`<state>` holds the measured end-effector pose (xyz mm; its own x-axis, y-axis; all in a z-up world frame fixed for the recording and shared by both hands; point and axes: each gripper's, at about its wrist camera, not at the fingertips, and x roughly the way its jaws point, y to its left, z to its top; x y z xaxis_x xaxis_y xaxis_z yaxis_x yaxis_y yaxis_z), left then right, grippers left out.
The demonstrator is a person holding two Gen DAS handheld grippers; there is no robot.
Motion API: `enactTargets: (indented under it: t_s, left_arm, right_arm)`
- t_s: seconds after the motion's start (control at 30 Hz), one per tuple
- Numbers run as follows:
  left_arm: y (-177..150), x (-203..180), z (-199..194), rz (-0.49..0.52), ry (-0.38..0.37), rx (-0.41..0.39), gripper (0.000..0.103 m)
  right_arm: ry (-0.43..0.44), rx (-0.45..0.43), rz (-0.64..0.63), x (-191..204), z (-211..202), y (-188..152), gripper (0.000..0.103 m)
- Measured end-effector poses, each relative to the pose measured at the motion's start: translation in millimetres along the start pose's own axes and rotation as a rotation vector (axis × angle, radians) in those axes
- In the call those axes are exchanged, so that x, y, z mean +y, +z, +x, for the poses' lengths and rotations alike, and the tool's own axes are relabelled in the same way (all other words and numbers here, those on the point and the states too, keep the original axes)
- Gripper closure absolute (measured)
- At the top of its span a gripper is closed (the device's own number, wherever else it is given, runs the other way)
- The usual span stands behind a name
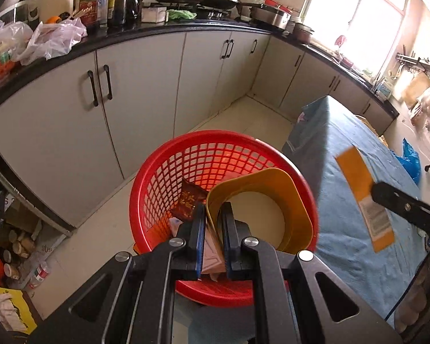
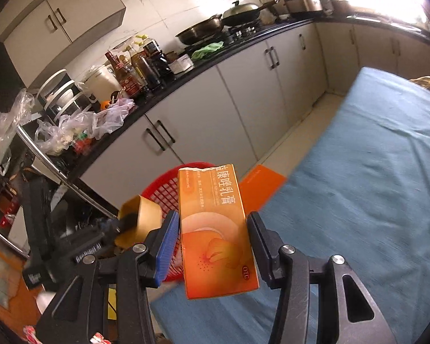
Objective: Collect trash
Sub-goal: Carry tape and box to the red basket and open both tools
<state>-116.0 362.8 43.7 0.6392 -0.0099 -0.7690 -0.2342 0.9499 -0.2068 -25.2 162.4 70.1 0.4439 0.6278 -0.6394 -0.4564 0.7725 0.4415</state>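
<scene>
A red mesh basket (image 1: 163, 172) stands on the floor beside the blue-clothed table (image 1: 355, 261). A brown snack wrapper (image 1: 188, 201) lies inside it. My left gripper (image 1: 213, 209) is shut on the wall of a yellow paper cup (image 1: 295, 200), which hangs over the basket's mouth. My right gripper (image 2: 212, 218) is shut on an orange medicine box (image 2: 215, 243) held upright above the table's near corner. Behind the box show the red mesh basket (image 2: 163, 189), the yellow paper cup (image 2: 146, 215) and the left gripper (image 2: 126, 220). In the left wrist view, the orange medicine box (image 1: 358, 177) and right gripper (image 1: 378, 192) are at the right.
Grey cabinets (image 1: 146, 91) under a black counter (image 1: 123, 33) run behind the basket, crowded with bottles, plastic bags (image 1: 51, 40) and pans. A flat orange piece (image 2: 261, 189) lies by the table corner. Boxes and bottles clutter the floor at the left (image 1: 20, 246).
</scene>
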Motion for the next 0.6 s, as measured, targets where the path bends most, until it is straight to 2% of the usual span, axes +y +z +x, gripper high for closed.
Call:
enactTargets:
  t_s: [0.1,0.2,0.23,0.27,0.3,0.6]
  left_arm:
    - [0.9,5.5,4.7,-0.008,0.003,0.002,0.092]
    - [0.3,7.9,1.7,-0.014,0.007,-0.020,0.083]
    - [0.3,8.9,0.1,-0.017,0.004,-0.027,0.072]
    - [-0.1,9.8,-1.9,-0.022,0.003,-0.037,0.058]
    - [-0.7,10.7,-4.9,-0.027,0.005,-0.052,0.053]
    - [-6.8,-1.5,-20.4,0.011,0.057,-0.092,0.044]
  right_arm:
    - [0.039,0.025,0.021,6.2,31.8,8.6,0.049]
    - [0.053,0.026,0.023,9.1,44.3,10.7,0.048]
    - [0.051,0.023,0.027,9.2,47.1,10.2,0.048]
    - [0.051,0.022,0.031,8.1,48.0,10.0,0.042]
    - [0.057,0.022,0.041,7.4,50.7,9.5,0.036]
    - [0.028,0.011,0.070,-15.1,30.0,-1.3,0.035]
